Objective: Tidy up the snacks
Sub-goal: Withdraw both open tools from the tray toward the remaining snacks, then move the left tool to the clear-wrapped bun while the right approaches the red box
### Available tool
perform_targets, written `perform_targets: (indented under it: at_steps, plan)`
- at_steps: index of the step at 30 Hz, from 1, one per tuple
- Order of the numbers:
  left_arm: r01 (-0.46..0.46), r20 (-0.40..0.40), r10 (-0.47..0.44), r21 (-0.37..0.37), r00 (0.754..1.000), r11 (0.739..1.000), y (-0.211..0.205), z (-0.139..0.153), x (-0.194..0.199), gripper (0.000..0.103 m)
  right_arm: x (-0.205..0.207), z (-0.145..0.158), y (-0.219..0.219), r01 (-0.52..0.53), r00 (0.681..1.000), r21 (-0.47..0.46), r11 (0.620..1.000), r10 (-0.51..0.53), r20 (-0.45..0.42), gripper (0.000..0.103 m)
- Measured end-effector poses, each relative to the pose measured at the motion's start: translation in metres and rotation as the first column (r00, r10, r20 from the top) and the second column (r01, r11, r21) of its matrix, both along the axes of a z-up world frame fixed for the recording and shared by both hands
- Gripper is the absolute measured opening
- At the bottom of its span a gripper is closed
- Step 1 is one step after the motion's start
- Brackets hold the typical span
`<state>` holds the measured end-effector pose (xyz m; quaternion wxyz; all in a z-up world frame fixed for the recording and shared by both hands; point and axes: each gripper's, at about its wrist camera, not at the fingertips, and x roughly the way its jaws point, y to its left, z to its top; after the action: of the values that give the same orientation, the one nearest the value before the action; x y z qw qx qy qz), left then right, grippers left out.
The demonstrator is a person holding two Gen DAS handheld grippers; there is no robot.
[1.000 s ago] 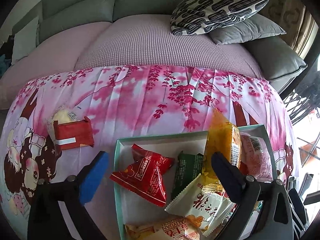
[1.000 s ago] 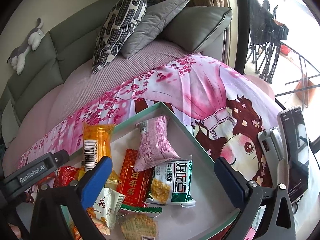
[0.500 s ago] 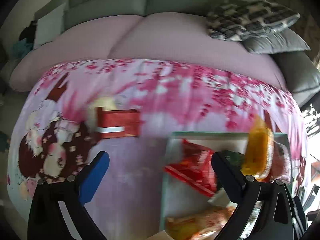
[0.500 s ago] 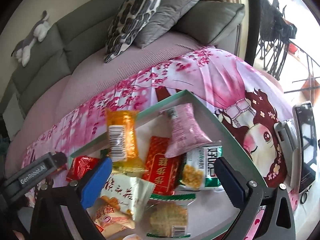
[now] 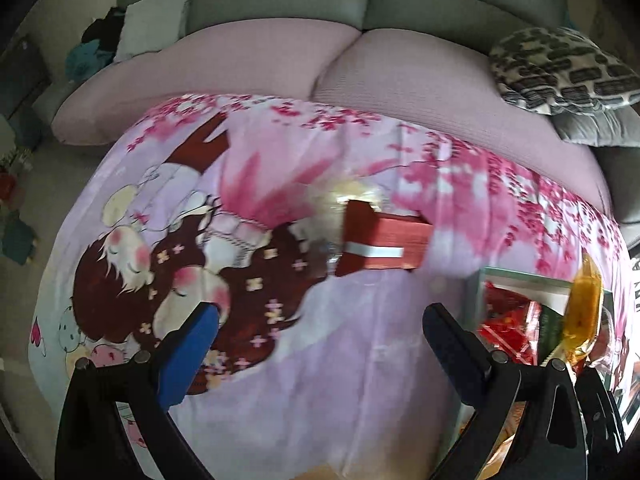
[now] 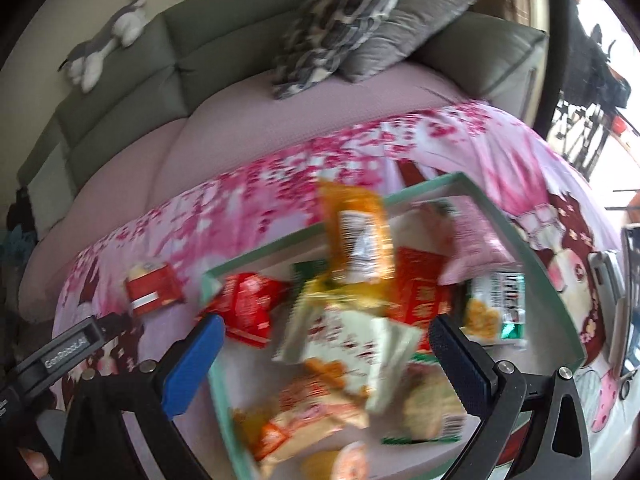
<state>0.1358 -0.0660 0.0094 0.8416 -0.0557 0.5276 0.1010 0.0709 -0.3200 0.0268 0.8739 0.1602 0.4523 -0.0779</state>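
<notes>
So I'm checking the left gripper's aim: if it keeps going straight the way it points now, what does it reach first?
Probably the red snack packet lying on the pink cartoon cloth, outside the tray. The left gripper is open and holds nothing, with only bare cloth between. Blur leaves depth uncertain.

Snack packets (image 6: 352,320) heaped in a green-rimmed tray (image 6: 520,240); one red packet (image 5: 382,246) lies apart on the cloth.
</notes>
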Motion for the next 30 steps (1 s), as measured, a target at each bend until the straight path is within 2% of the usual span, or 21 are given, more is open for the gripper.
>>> perform_targets:
  at_steps: [9,17,26,30]
  plan:
    - [-0.058,-0.007,0.058,-0.019,0.998,0.998,0.04,0.0,-0.002,0.102,0.005,0.009,0.04,-0.058,0.998,-0.005,0.998,0.059,0.03,0.103]
    - [-0.07,-0.014,0.07,-0.044,0.997,0.997,0.057,-0.004,-0.001,0.102,0.011,0.006,0.069,-0.107,0.994,-0.03,0.994,0.108,0.026,0.103]
    - [-0.008,0.0,0.008,-0.092,1.0,0.996,0.058,-0.011,0.02,0.102,0.019,-0.005,0.075,-0.125,0.991,-0.021,0.992,0.126,0.037,0.103]
    - [0.02,0.019,-0.018,-0.151,1.0,0.988,0.057,-0.012,0.032,0.102,0.027,-0.009,0.072,-0.109,0.993,-0.036,0.993,0.111,0.038,0.103]
